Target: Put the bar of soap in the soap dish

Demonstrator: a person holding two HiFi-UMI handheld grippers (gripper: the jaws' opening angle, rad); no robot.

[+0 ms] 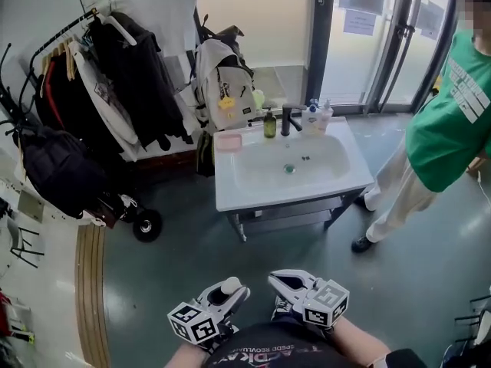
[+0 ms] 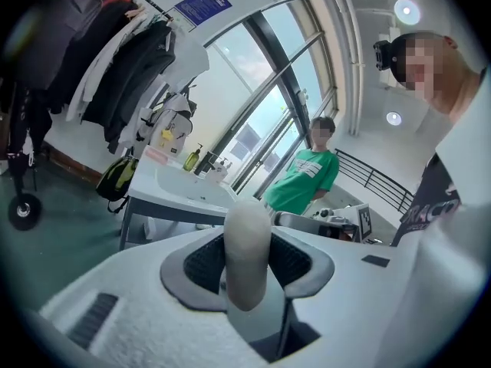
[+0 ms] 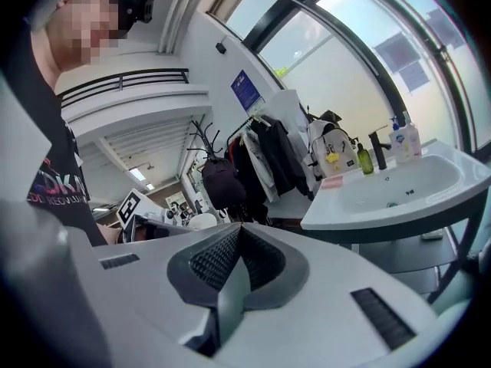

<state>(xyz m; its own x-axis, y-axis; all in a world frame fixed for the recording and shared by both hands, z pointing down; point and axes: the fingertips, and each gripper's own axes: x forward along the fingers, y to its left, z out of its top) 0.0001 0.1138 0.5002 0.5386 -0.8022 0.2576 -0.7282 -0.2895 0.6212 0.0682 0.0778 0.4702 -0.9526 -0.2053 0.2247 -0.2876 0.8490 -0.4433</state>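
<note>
The left gripper [image 1: 232,294] holds the bar of soap [image 2: 247,253]. The white bar stands on edge between the jaws, whose ribbed pads press on its two broad faces, and its rounded end sticks out past the tips. Just beside it, the right gripper [image 1: 280,280] has its jaws closed on each other with nothing between them. Both grippers are held low and close to the person's body.

The soap dish [image 1: 228,141] is pink and lies well ahead of both pairs of jaws, across a stretch of floor. It sits on the flat surface of a white washbasin [image 1: 230,194], at the far left corner. From the left jaws the basin lies ahead and to the left; from the right jaws it lies ahead and to the right.

Beyond the dish along the back rim stand a green bottle [image 1: 269,123] and a dark tap [image 1: 289,119], with pump bottles [image 1: 316,118] just beside the tap. Farther left of the jaws, a rack of hanging coats [image 1: 123,75] and a pale backpack [image 1: 222,83] stand against the wall. A person in a green shirt [image 1: 445,129] stands past the right end of the basin.
</note>
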